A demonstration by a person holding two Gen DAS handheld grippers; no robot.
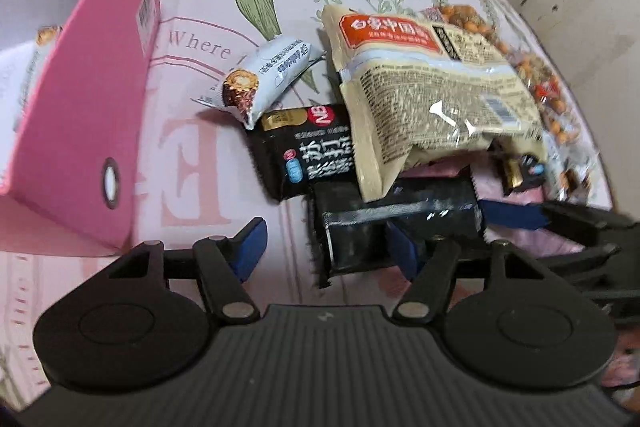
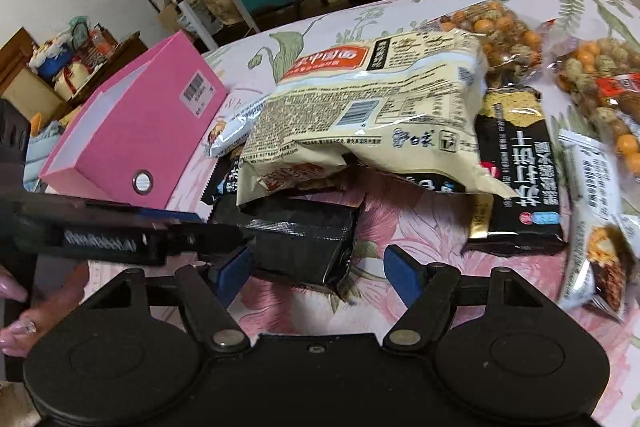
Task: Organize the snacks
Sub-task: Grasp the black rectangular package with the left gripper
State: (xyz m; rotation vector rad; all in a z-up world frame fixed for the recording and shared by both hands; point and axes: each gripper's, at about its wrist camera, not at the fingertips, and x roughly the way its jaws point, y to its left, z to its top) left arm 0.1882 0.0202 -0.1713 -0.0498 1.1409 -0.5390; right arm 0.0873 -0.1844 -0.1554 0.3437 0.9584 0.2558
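A pile of snacks lies on a floral tablecloth: a large cream bag on top, black cracker packs, a white chocolate-roll pack and bags of coated peanuts. A pink file box stands at the left with a pack inside. My left gripper is open, its right finger beside a shiny black pack. My right gripper is open around the near end of the same black pack.
The left gripper's arm crosses the right wrist view at the left, with a hand below it. More peanut bags and a white roll pack lie at the right. Shelves, a suitcase and boxes stand behind the table.
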